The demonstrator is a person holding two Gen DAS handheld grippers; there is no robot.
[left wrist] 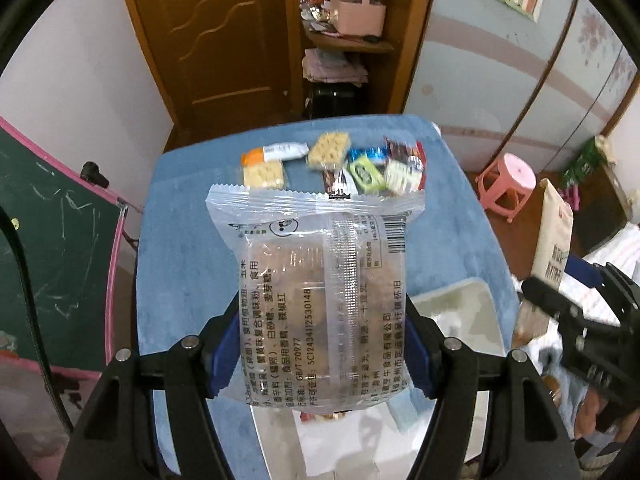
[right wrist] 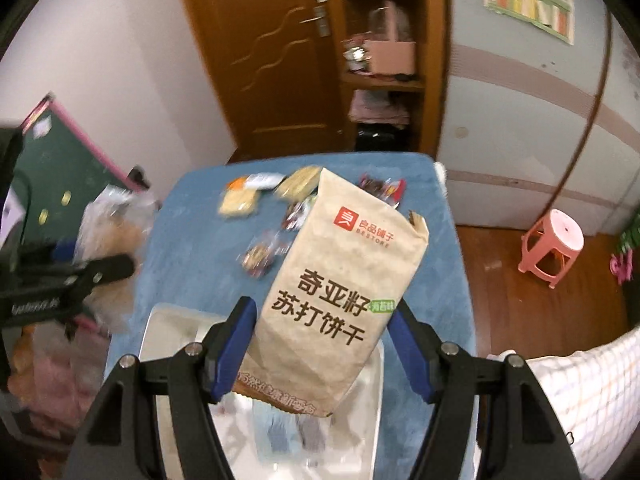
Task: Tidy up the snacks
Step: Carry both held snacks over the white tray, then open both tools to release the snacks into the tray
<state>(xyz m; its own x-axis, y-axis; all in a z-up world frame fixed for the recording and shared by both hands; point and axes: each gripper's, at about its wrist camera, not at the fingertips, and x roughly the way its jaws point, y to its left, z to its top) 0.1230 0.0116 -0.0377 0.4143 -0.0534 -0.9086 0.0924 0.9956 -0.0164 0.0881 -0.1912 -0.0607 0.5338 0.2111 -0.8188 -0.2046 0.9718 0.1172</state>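
Left gripper grips a clear cake packet, right gripper a kraft cracker bag; loose snacks remain at the counter's twelve o'clock edge, unsorted.

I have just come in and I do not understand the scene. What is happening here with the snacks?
A person is sorting snacks with a two-finger tool in each hand. The left tool is shut on a clear snack packet, and the right tool is shut on a tan cracker bag; both are held up in the air above the blue table. Several small snacks lie at the far end of the table. A white tray sits at the near end.
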